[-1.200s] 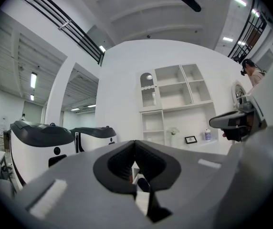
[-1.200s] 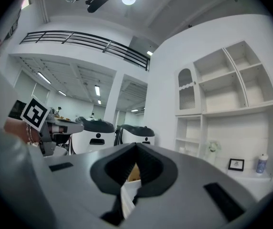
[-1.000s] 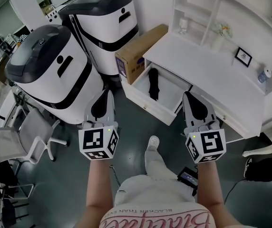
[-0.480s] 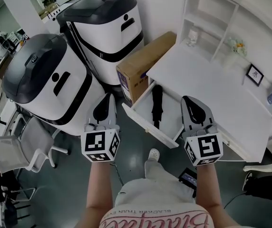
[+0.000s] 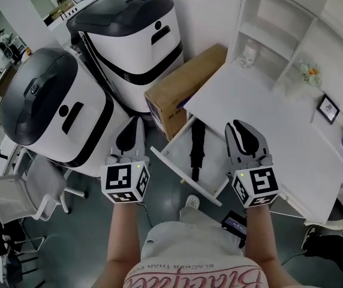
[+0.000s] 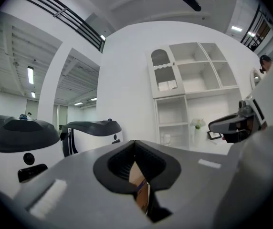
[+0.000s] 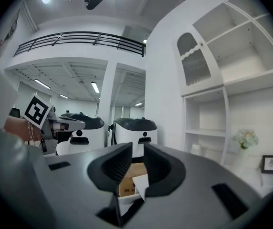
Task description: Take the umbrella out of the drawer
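Note:
A black folded umbrella point(image 5: 196, 146) lies lengthwise in the open white drawer point(image 5: 174, 161) of the desk. In the head view the drawer sits between my two grippers, both held level above the floor and apart from it. The left gripper point(image 5: 137, 122) is to the drawer's left, its jaws closed tip to tip on nothing point(image 6: 135, 144). The right gripper point(image 5: 238, 125) is over the drawer's right side, beside the desk edge. Its jaws point(image 7: 135, 149) stand almost together with only a thin slit, and nothing is between them.
Two large white-and-dark machines point(image 5: 129, 35) point(image 5: 45, 107) stand at the left. A cardboard box point(image 5: 180, 89) leans between the nearer one and the white desk point(image 5: 261, 113). A shelf unit point(image 5: 279, 29) and a picture frame point(image 5: 328, 109) are at the back right, an office chair point(image 5: 21, 185) at the lower left.
Both grippers and the view have moved forward toward the desk. The drawer with the umbrella, earlier ahead of the grippers, now lies between them. The jaws look the same.

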The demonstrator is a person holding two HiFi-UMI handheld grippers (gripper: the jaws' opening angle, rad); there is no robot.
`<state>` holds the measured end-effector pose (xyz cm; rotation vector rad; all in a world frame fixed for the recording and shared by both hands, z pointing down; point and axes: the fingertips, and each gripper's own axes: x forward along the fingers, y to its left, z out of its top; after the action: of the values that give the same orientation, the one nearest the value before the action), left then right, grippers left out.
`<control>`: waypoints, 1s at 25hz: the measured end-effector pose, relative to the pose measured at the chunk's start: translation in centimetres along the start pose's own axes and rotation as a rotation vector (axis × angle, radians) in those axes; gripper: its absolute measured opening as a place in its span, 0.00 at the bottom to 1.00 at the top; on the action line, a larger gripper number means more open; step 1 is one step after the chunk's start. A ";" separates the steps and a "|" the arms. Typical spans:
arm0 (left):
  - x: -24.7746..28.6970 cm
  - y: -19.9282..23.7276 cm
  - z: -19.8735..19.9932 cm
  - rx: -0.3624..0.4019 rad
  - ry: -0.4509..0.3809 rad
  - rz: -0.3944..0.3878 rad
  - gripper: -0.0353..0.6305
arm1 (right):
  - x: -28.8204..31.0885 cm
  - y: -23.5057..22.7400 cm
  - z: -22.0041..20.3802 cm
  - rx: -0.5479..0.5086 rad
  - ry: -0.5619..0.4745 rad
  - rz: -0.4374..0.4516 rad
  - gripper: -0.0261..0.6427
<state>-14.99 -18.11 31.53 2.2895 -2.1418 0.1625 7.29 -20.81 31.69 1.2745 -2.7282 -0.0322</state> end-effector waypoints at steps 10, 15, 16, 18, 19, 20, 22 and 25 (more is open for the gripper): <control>3.3 0.8 -1.3 -0.014 0.032 0.002 0.07 | 3.6 -1.0 -1.8 0.097 0.083 0.018 0.54; 3.9 1.3 -2.2 -0.036 0.044 -0.001 0.07 | 4.3 -0.8 -2.9 0.117 0.124 0.020 0.53; 4.0 1.4 -2.4 -0.040 0.047 -0.001 0.07 | 4.4 -0.8 -3.3 0.118 0.142 0.015 0.53; 4.1 1.6 -2.9 -0.050 0.058 -0.003 0.07 | 4.6 -0.8 -4.3 0.112 0.187 0.001 0.53; 4.2 1.7 -3.3 -0.054 0.066 -0.005 0.07 | 4.7 -0.7 -4.9 0.107 0.208 -0.004 0.53; 4.3 1.8 -3.7 -0.056 0.075 -0.008 0.07 | 4.8 -0.5 -5.4 0.103 0.225 -0.007 0.53; 4.5 2.0 -4.4 -0.058 0.092 -0.018 0.07 | 5.2 -0.2 -6.5 0.107 0.253 -0.008 0.53; 5.0 2.1 -5.4 -0.062 0.115 -0.038 0.07 | 5.7 0.5 -8.2 0.139 0.295 0.004 0.53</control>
<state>-17.19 -22.79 37.13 2.2273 -2.0177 0.2189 4.30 -24.55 40.44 1.1983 -2.5150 0.3250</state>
